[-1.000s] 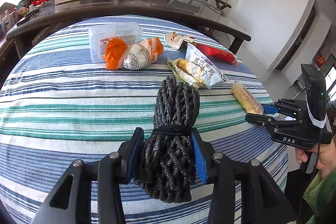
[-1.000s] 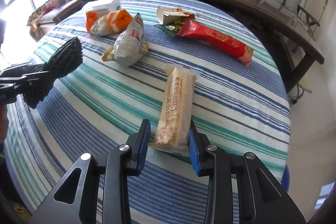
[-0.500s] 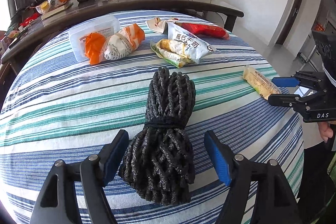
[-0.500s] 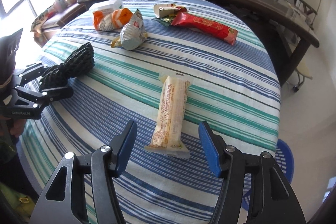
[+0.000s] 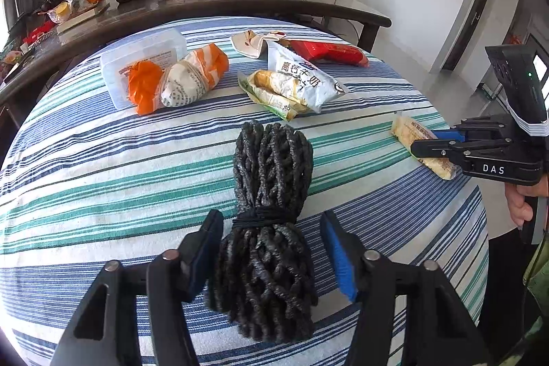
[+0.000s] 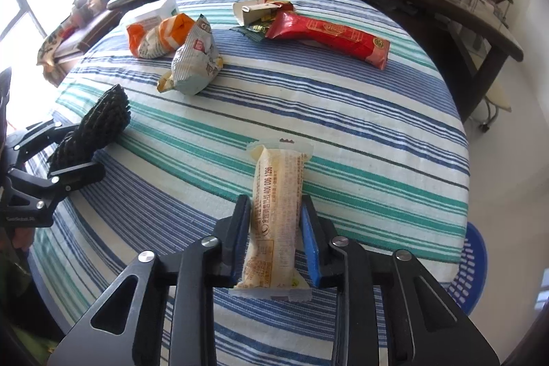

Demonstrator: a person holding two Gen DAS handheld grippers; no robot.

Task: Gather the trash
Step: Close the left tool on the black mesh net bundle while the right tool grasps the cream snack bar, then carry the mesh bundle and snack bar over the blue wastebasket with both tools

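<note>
cream wrapper: long cream snack wrapper (image 6: 277,215) lies flat on the striped cloth near the bench's front right edge, long axis running away from the right wrist camera; its near half sits between the jaws.
right gripper: right gripper (image 6: 276,235) jaws together, clamped on the cream wrapper, pads pressing both long sides; wrapper not lifted yet.
black bundle: dark netted bundle (image 5: 267,249), tied round the middle with a black band, lies near the front left of the bench.
left gripper: left gripper (image 5: 271,258) jaws closing around the bundle just below the tie; left pad touching it, right pad looks a little apart, so no firm grip yet.
other trash: orange-white bag (image 5: 178,81) against a clear plastic box (image 5: 140,57); white snack bag (image 5: 302,81) over a green wrapper; red wrapper (image 6: 329,35) and torn carton at the back.
bin: blue basket (image 6: 470,266) on the floor, right of the bench, partly hidden.
bench: round bench under striped cloth (image 6: 360,139).
risk, wrapper: thin film, looks squashy; could slip or fold out of the jaws on lifting, since only its near half is pinched.
risk, bundle: springy and bulky; one-sided contact may roll it or let it pop out; pads may also snag the cloth and drag it.
</note>
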